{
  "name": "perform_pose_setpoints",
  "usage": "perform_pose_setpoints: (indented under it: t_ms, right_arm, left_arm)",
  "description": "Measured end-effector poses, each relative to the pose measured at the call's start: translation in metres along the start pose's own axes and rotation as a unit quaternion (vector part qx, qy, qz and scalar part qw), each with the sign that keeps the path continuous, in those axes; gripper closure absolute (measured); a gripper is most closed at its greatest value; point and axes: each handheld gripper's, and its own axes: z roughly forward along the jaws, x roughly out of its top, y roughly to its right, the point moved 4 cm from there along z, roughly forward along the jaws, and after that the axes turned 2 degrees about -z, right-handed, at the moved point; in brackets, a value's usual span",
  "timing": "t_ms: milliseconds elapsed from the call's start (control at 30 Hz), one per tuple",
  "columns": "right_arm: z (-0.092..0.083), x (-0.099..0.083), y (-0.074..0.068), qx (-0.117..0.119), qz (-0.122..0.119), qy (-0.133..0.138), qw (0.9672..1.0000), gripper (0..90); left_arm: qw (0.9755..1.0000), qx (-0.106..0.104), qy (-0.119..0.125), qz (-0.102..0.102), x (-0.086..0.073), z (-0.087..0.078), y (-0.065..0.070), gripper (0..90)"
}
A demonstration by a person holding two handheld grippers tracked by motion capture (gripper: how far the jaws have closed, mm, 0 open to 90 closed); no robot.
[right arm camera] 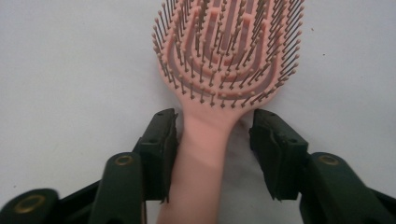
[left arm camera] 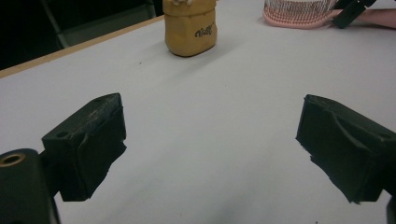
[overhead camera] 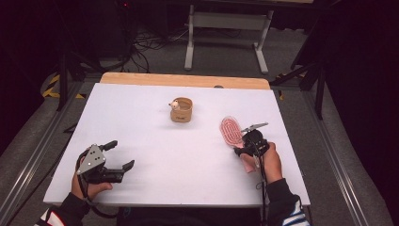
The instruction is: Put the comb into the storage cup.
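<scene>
A: Start with the big picture. Where does everything sit?

B: The white bench (overhead camera: 155, 141) carries it all. Far middle stands a small tan holder (overhead camera: 181, 110) with a little figure on its rim; right of it, nearer the person, lies the pink hairbrush (overhead camera: 230, 130), bristles up, head pointing away.

A: And the hands?

B: The right gripper (right arm camera: 212, 140) straddles the brush handle. Its jaws are parted: one pad touches or nearly touches the handle, I can't quite tell from the right gripper view, and the other stands off with a gap. So nothing is held yet. The left gripper (overhead camera: 115, 155) hovers low at the near left corner, jaws spread wide, nothing between them.

A: So which step is this?

B: I'd judge it the grasp itself, just before closing. Next, the jaws need to shut squarely on the handle just below the head, then lift.

A: Anything in the way?

B: Not much. The holder stands well apart from the brush, and the bench between is bare. The handle is smooth and rounded, so an off-centre pinch could let it roll.
</scene>
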Motion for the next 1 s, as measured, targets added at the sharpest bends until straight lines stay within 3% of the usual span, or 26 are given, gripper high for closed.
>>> perform_pose_setpoints:
  t_ms: [67,200,467,600,667,767,800,1000]
  right_arm:
    - [-0.001,0.000,0.001,-0.001,0.000,0.002,1.0000,63.5]
    - [-0.001,-0.001,0.003,-0.003,-0.001,0.008,1.0000,68.9]
    - [-0.002,-0.003,0.005,0.001,-0.010,0.027,0.9996,69.7]
    - [-0.009,-0.003,0.005,-0.009,-0.012,0.061,0.9980,69.8]
    - [-0.011,-0.003,0.005,-0.010,-0.011,0.064,0.9978,69.8]
    - [-0.021,-0.001,0.006,-0.022,-0.015,0.109,0.9937,69.8]
    - [-0.021,-0.001,0.006,-0.022,-0.015,0.109,0.9937,69.8]
    - [-0.037,0.003,-0.001,-0.042,-0.027,0.170,0.9843,69.8]
  left_arm:
    - [1.0000,-0.001,-0.001,0.000,0.000,0.000,0.001,9.1]
    - [1.0000,-0.003,-0.001,0.000,0.000,0.000,0.001,9.3]
    - [1.0000,-0.003,0.001,-0.001,0.001,0.001,0.000,9.6]
    - [1.0000,-0.003,0.002,-0.001,0.002,0.001,0.001,9.7]
    - [1.0000,-0.002,0.001,-0.001,0.001,0.001,0.001,9.7]
    - [1.0000,-0.001,0.003,-0.002,0.002,0.001,0.000,9.8]
    - [1.0000,-0.003,0.003,-0.004,0.002,0.001,0.001,9.8]
    - [1.0000,-0.001,0.002,-0.004,0.002,0.001,0.001,9.8]
